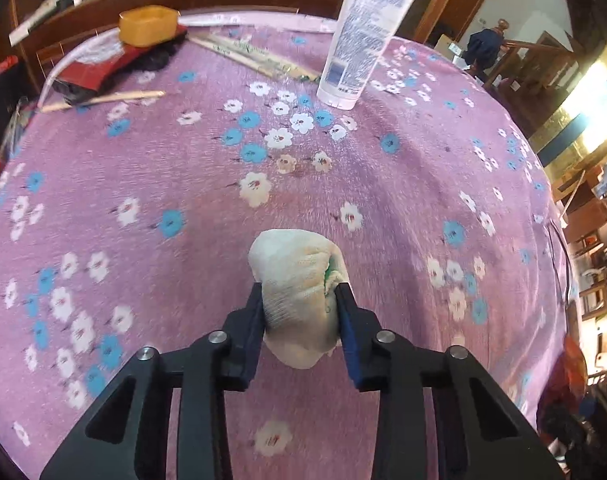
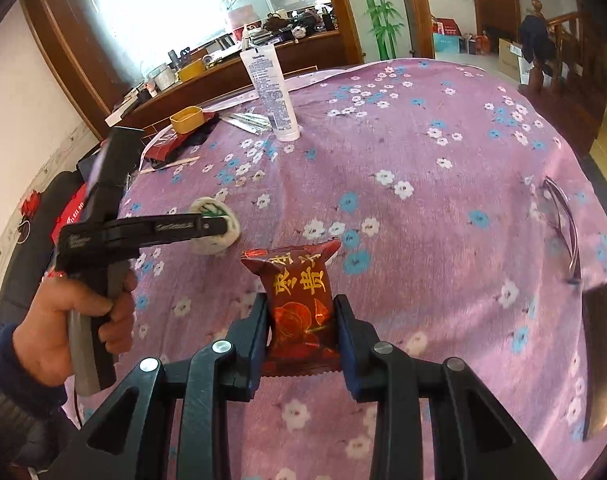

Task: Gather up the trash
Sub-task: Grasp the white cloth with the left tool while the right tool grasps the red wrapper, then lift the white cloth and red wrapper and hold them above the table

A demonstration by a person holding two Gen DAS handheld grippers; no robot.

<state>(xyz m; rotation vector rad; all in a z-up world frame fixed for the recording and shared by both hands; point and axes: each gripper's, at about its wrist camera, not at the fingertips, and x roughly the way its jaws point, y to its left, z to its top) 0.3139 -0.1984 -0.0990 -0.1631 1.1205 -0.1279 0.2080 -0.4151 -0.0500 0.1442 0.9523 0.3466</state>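
Both pieces of trash look picked up, so the step in hand reads as the grasp just completed on each side; the left hand-held gripper (image 1: pixel 299 292) has its pads pressed against a crumpled off-white wad of tissue (image 1: pixel 295 280) with a fleck of green in its folds, the wad sitting low against the purple flowered cloth of the desk (image 1: pixel 383 208); the right hand-held gripper (image 2: pixel 301 306) is clamped on a dark red snack wrapper (image 2: pixel 299 300) with gold characters, which stands upright between its fingers; in the right wrist view the left hand (image 2: pixel 79 320) grips its tool's handle at the desk's near left edge. No bin or bag shows in either view, so the next move, as I judge it, calls for lifting both items clear of the cloth and carrying them to wherever the trash goes, keeping both grips firm; the white lotion tube (image 1: pixel 359 36), the yellow dish (image 1: pixel 147 26) and the chopsticks (image 1: pixel 103 99) at the far side stand well apart.
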